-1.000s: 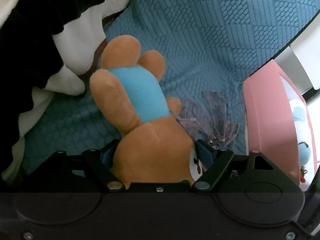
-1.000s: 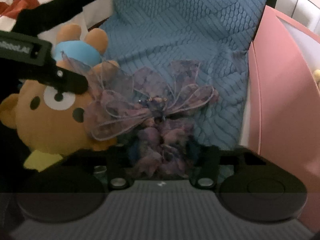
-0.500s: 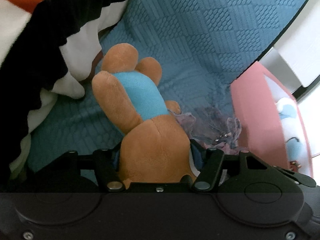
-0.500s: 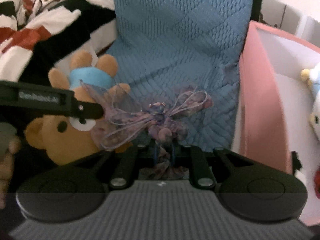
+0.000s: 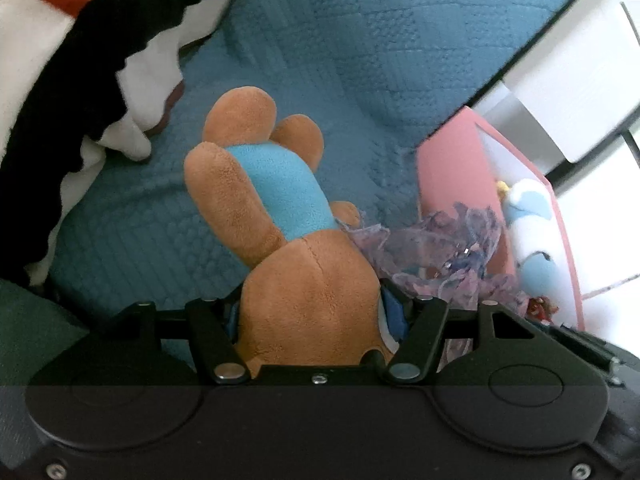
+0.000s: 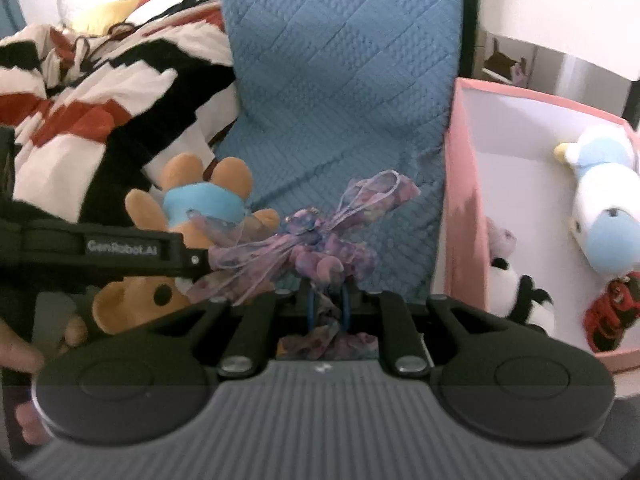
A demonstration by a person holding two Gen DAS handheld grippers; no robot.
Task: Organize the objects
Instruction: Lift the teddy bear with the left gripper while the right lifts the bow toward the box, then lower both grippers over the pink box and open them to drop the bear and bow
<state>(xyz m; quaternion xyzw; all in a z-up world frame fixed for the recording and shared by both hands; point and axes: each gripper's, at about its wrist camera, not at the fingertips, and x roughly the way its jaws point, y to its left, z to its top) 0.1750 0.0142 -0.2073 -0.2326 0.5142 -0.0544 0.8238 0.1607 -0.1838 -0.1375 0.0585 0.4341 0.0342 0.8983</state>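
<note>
Two down-tilted grippers are seen: the left gripper (image 5: 316,316) is clamped on one brown plush bear in a blue shirt (image 5: 280,232) at lower centre, the right gripper (image 6: 327,308) is pinched on one purple gauze ribbon bow (image 6: 312,240).

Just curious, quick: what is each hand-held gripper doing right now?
Left hand-held gripper: closed on the brown plush bear in a blue shirt.
Right hand-held gripper: closed on the purple sheer ribbon bow.

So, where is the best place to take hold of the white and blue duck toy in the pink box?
Grip the white and blue duck toy across its plump body, coming from above through the open top of the pink box; the walls block its sides.
</note>
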